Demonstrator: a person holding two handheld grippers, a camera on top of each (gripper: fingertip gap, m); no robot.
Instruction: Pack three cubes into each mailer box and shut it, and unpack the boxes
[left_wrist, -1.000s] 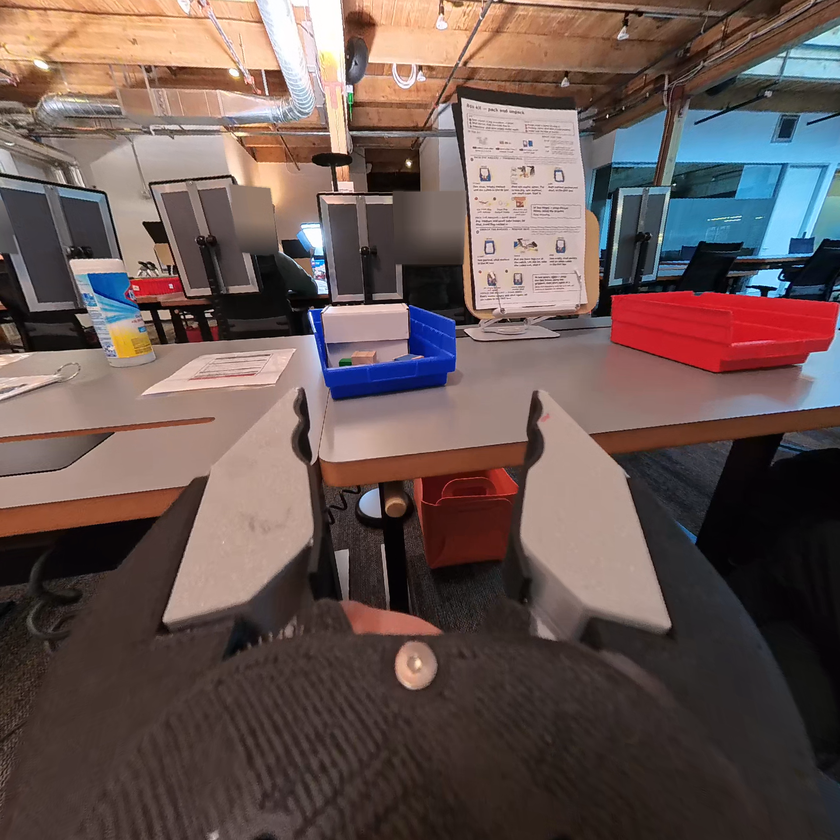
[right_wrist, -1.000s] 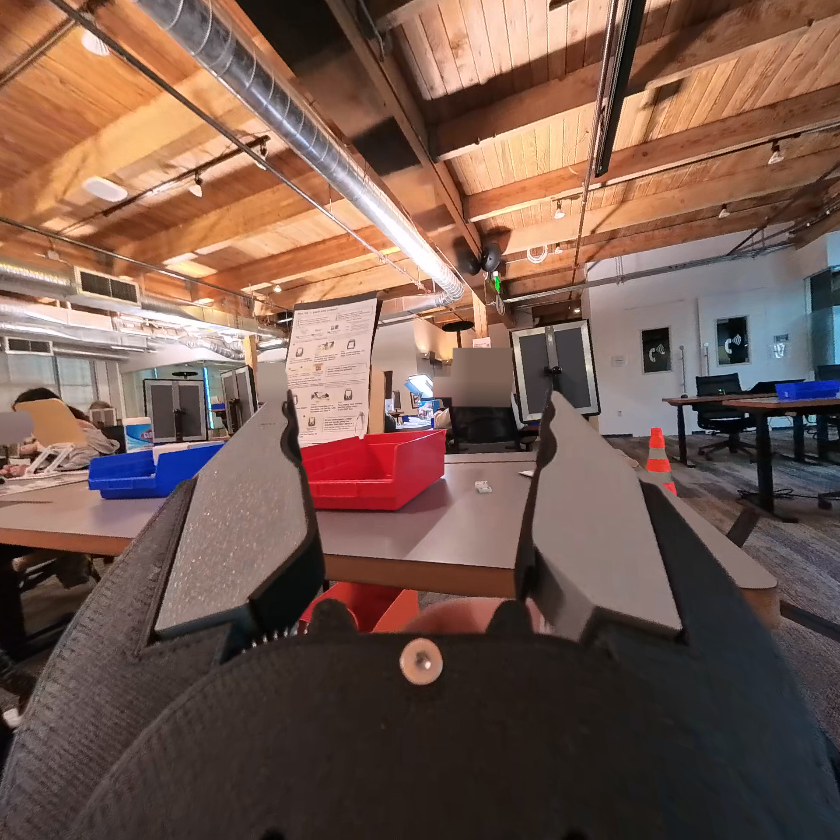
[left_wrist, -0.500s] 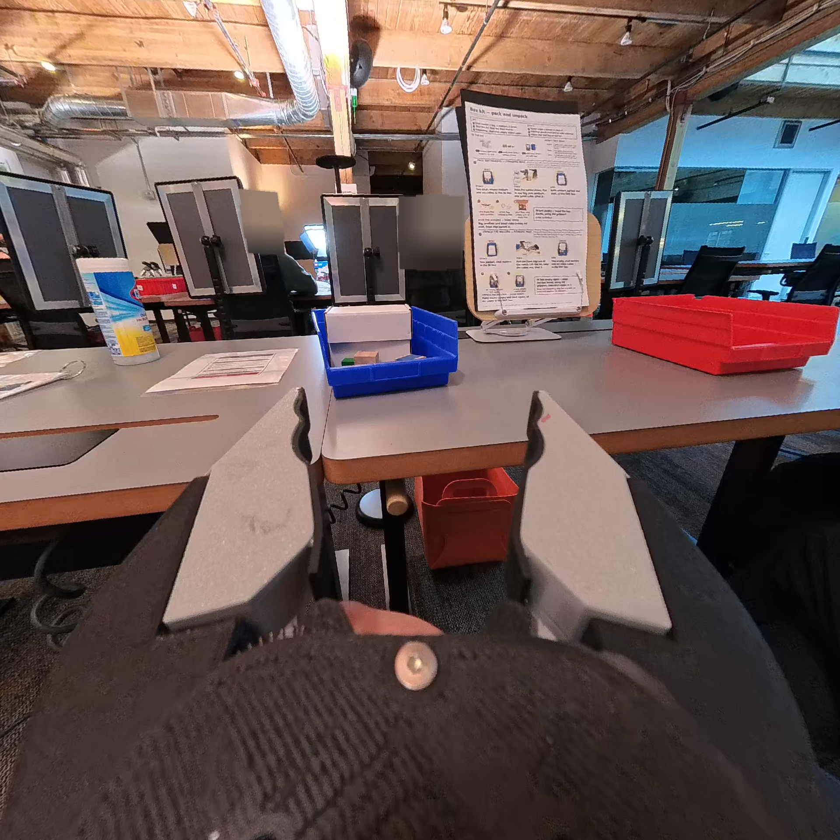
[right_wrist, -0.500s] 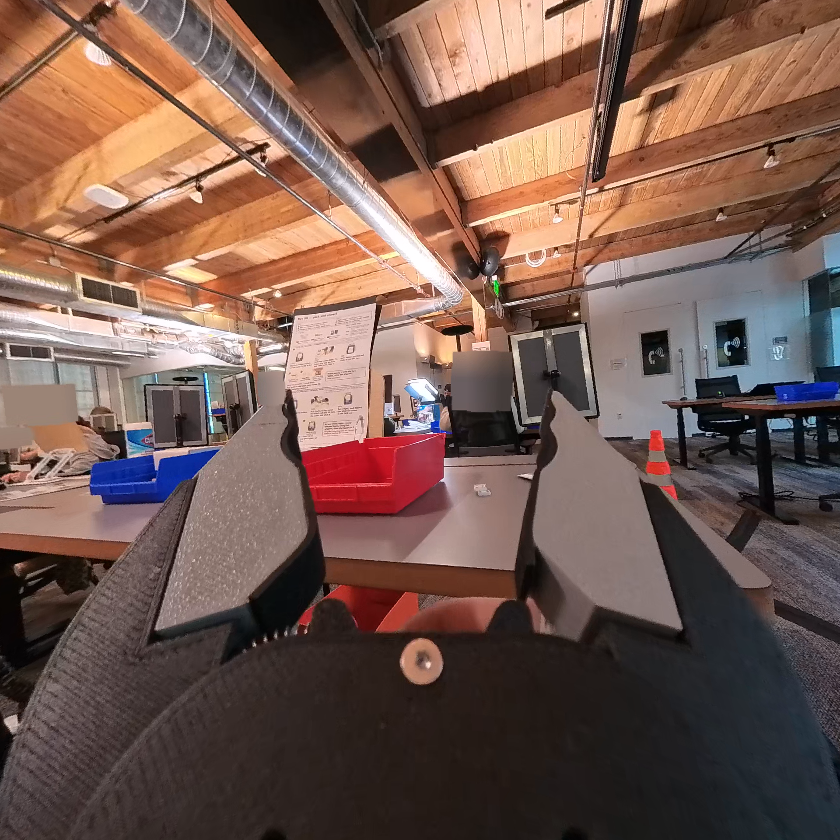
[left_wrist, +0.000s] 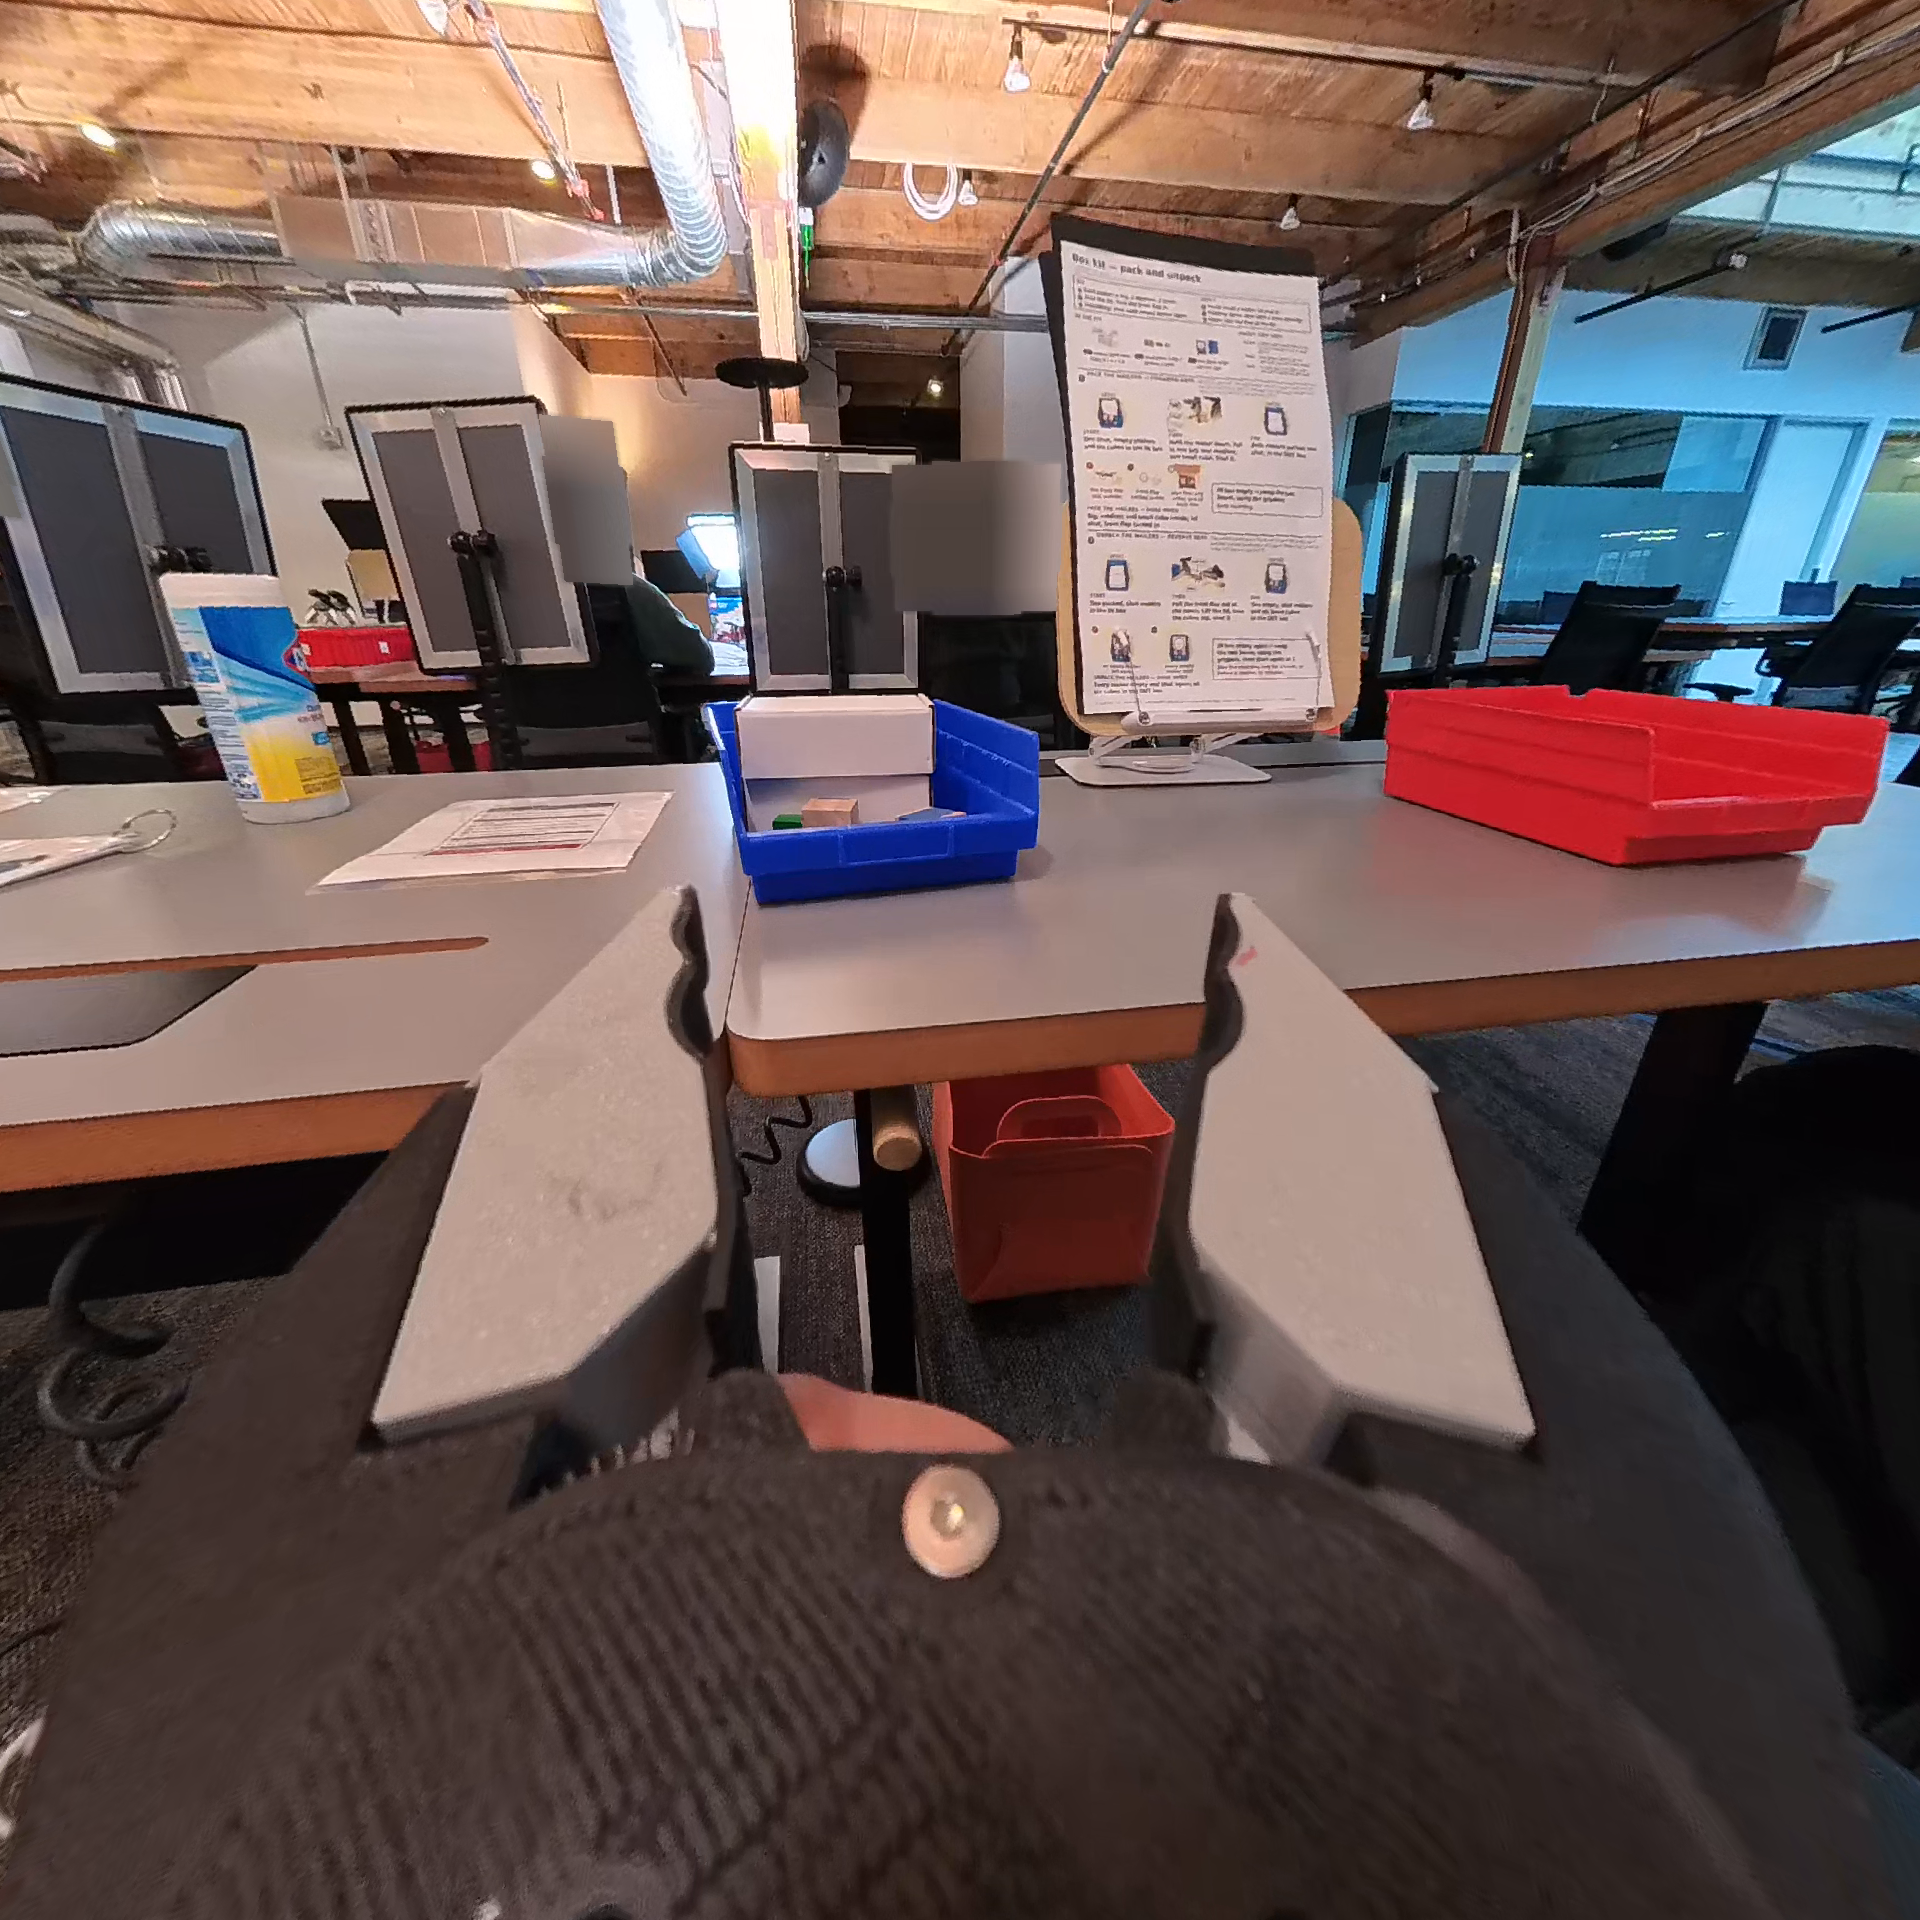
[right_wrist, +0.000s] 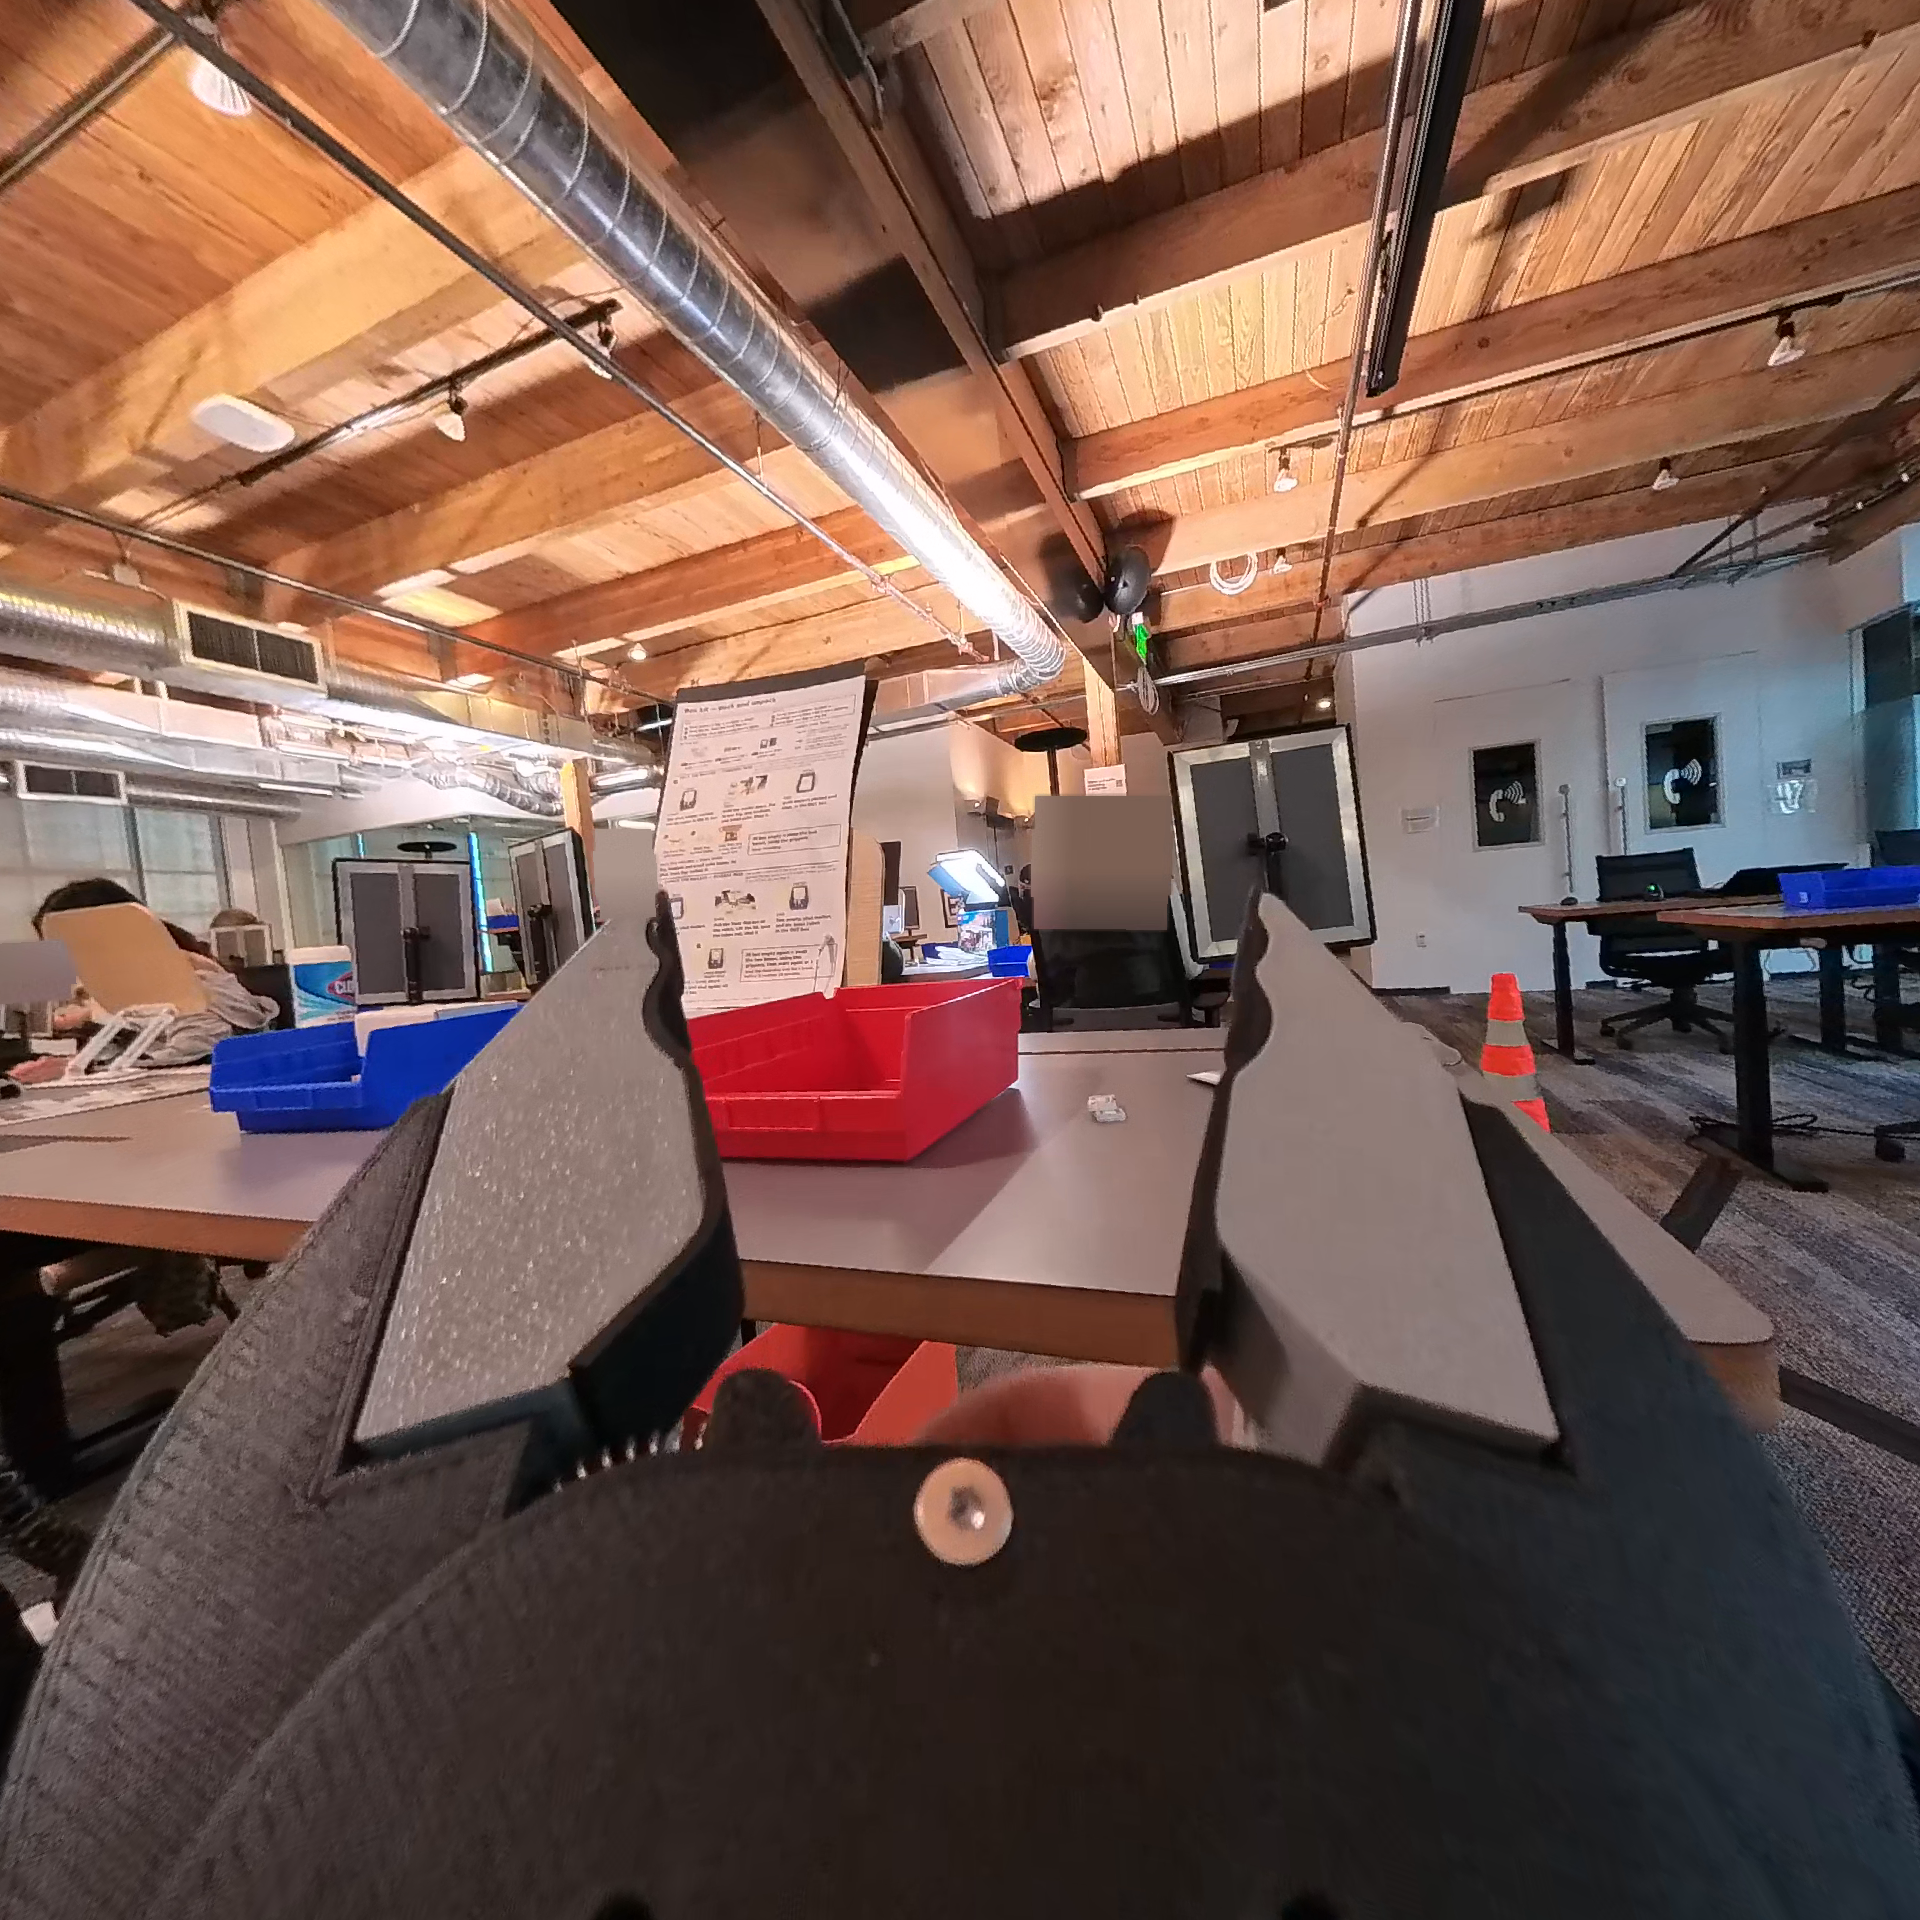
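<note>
Beyond the right finger of the left gripper (left_wrist: 951, 935), a printed instruction sheet (left_wrist: 1195, 499) stands on a holder. It carries a heading, small pictures and blocks of fine print. Beyond the left finger lies a laminated form (left_wrist: 499, 836), its print too small to read. Farther left stands a wipes canister (left_wrist: 255, 696) with a blue and yellow brand label. Beyond the right finger of the right gripper (right_wrist: 951, 935), a framed wall sign (right_wrist: 1504, 798) shows a handset symbol, with a second framed sign (right_wrist: 1681, 774) beside it.

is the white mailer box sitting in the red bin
No, the white mailer box sits at the back of the blue bin, while the red bin stands apart to its right.
</note>
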